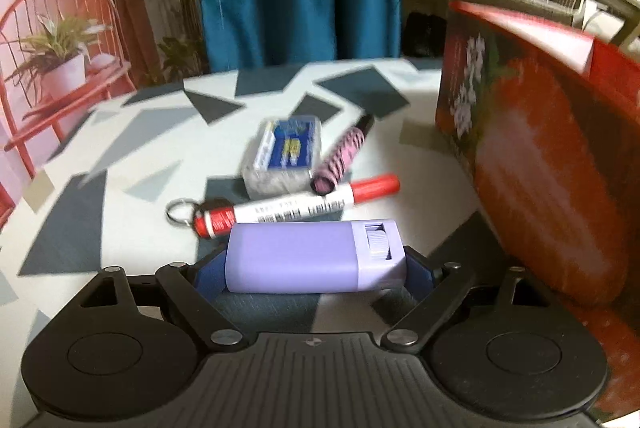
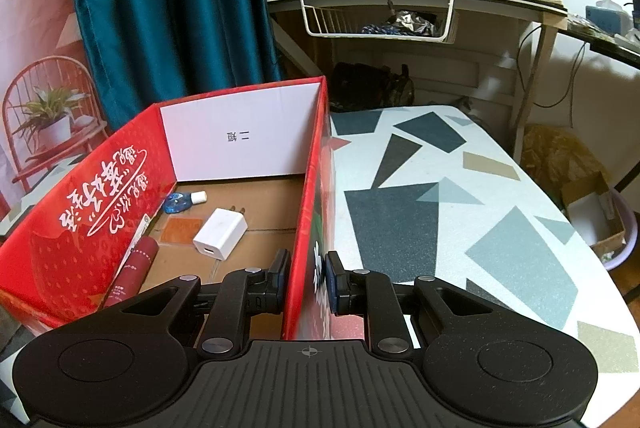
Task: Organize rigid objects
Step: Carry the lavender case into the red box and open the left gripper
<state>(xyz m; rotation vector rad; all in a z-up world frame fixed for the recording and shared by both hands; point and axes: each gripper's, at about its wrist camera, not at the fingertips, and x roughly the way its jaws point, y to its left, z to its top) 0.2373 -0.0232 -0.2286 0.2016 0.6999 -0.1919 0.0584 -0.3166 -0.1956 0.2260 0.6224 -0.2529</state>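
Step in hand, as I judge it: carry the lilac case into the box while my other tongs steady the box wall. To do it well I should lift the case straight up clear of the marker lying just beyond it, keep it level so it does not pivot between the pads, clear the rim before swinging across, and release low over a bare patch of the floor — not onto the items already inside.

Left to right. My left gripper (image 1: 316,268) stands wide, its blue pads pressed on the two short ends of the lilac case (image 1: 312,256) — case crosswise, gripped, table just beneath it. Just beyond lie the red-capped marker (image 1: 296,208), a pink striped tube (image 1: 340,160) resting against it, and a blue-labelled packet (image 1: 286,156). The red box (image 1: 540,156) rises close on the right.

My right gripper (image 2: 308,280) is nearly closed, pinching the red box's near side wall (image 2: 308,188), one pad inside, one outside. Inside lie a white charger (image 2: 220,234), a small blue bottle (image 2: 182,202) and a dark red tube (image 2: 136,264).
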